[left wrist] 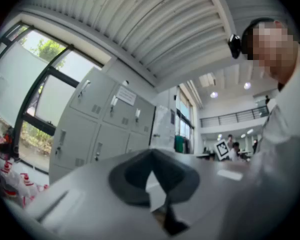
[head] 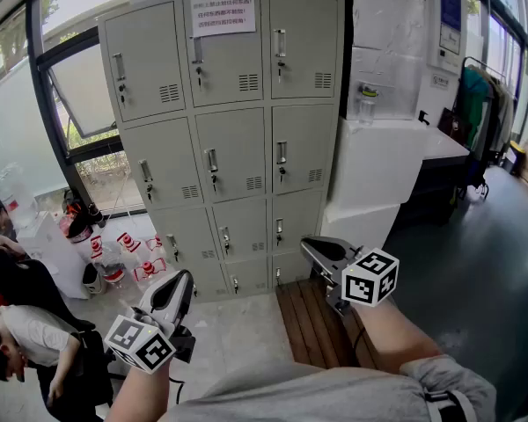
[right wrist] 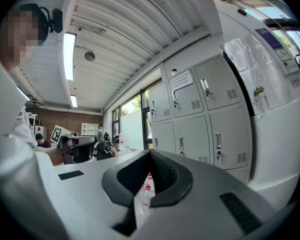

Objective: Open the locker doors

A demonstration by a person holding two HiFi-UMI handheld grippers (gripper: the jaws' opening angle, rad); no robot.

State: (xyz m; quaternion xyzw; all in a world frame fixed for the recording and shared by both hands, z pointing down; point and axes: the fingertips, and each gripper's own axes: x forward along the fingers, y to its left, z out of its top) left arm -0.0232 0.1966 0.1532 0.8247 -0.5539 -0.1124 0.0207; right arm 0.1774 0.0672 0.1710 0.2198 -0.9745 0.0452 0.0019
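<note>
Pale floor (head: 238, 337) in front of the lockers (head: 233, 148)
The lockers stand on it, a slatted wooden board (head: 312, 319) lies at their foot, and red-capped bottles (head: 128, 258) cluster to the left.

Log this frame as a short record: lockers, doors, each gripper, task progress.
lockers: grey bank, three columns by four rows
doors: all shut
notice: paper on the top middle door
left gripper: shut, empty, held low, away from the lockers
right gripper: shut, empty, held low, away from the lockers
task progress: no door opened yet
</note>
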